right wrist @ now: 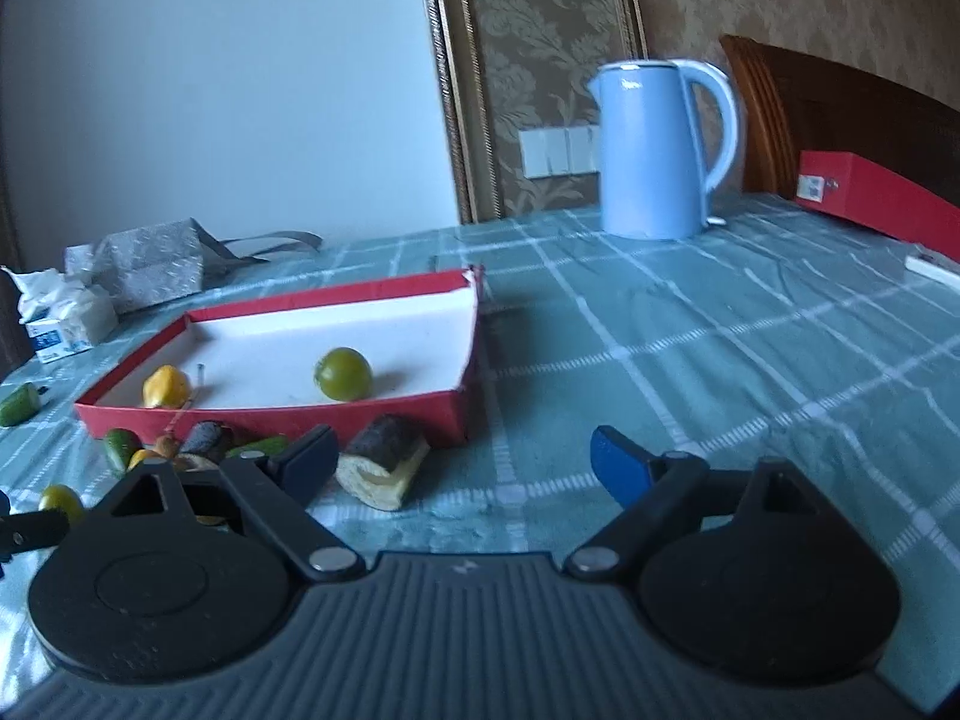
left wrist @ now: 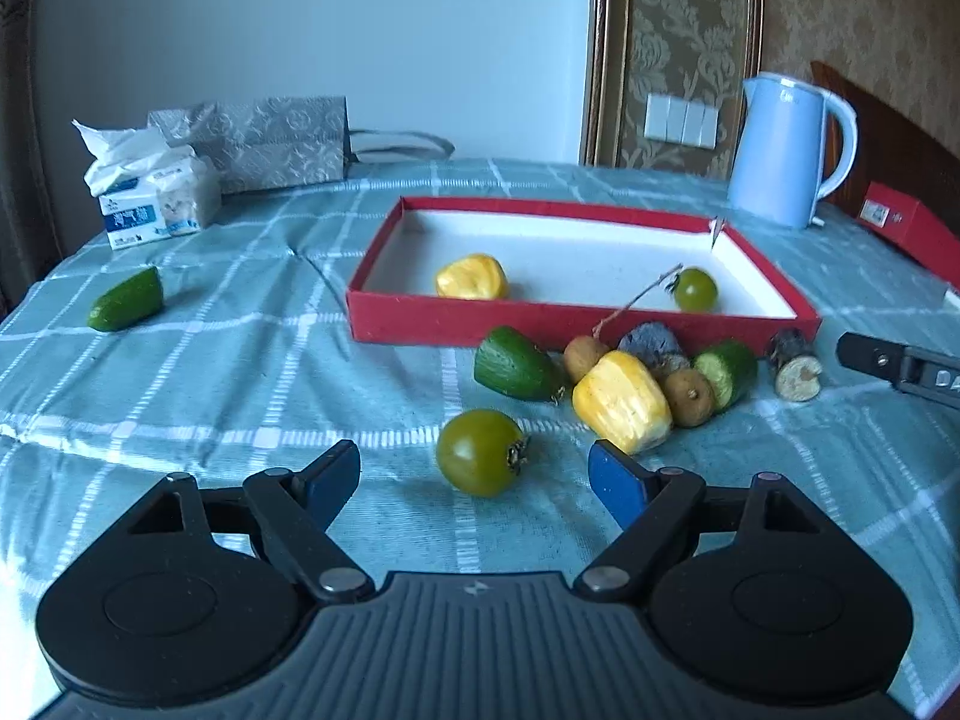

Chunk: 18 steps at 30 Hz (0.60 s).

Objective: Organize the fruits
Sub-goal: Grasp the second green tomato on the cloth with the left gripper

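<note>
Inside red box (left wrist: 576, 324): yellow fruit (left wrist: 471, 277), green tomato (left wrist: 696, 289).

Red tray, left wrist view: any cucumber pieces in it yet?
No: the red tray holds only a yellow fruit and a green tomato; the cucumber pieces lie on the cloth outside it.

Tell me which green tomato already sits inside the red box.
The smaller green tomato by the red box's right end; the other lies on the cloth.

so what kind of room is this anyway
Most likely a home dining room: a table under a checked tablecloth, a blue electric kettle by damask wallpaper, and a wooden chair back behind the table.
</note>
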Each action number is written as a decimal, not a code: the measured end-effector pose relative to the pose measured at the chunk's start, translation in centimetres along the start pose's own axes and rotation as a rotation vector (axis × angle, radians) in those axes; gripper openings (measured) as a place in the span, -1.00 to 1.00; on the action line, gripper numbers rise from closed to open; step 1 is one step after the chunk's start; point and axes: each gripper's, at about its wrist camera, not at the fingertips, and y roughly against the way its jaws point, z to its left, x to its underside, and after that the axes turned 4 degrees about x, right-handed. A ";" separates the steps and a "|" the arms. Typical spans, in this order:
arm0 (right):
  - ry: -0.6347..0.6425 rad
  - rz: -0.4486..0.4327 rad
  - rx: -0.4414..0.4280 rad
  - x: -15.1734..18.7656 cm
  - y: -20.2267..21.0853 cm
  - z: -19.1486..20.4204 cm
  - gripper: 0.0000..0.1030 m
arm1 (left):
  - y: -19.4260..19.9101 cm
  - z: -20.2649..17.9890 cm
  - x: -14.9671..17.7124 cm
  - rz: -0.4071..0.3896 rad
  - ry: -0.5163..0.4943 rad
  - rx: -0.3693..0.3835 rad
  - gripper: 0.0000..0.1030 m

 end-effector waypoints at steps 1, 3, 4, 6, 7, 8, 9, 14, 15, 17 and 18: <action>-0.002 0.006 -0.003 0.1 -0.1 -0.1 0.84 | -0.4 0.0 0.0 0.012 0.009 -0.005 0.62; -0.005 0.010 -0.001 0.2 -0.2 -0.1 0.85 | -0.9 0.1 0.0 0.021 0.024 -0.008 0.62; -0.004 0.010 -0.001 0.2 -0.2 -0.1 0.86 | -1.2 0.2 0.0 0.029 0.028 -0.019 0.62; 0.000 0.013 -0.006 0.2 -0.3 0.0 0.90 | -1.6 0.1 0.0 0.037 0.021 -0.041 0.59; 0.001 0.011 -0.004 0.2 -0.3 0.0 0.90 | -1.7 0.1 0.0 0.035 0.017 -0.050 0.51; 0.002 0.010 -0.003 0.2 -0.2 0.0 0.92 | -1.7 -0.1 0.0 0.034 0.012 -0.054 0.47; 0.003 0.011 -0.003 0.2 -0.2 0.0 0.95 | -1.7 -0.2 0.1 0.035 0.007 -0.052 0.36; -0.002 0.029 0.002 0.1 -0.5 -0.1 0.97 | -1.8 -0.7 0.0 0.033 -0.006 -0.045 0.11; -0.007 0.035 0.004 0.1 -0.6 -0.2 0.97 | -1.8 -0.7 0.0 0.031 -0.006 -0.038 0.00; -0.018 0.046 0.008 0.1 -0.8 -0.3 0.97 | -1.8 -0.9 0.0 0.029 -0.013 -0.027 -0.11; -0.024 0.051 0.009 0.1 -0.9 -0.4 0.97 | -1.9 -1.0 0.0 0.027 -0.015 -0.025 -0.14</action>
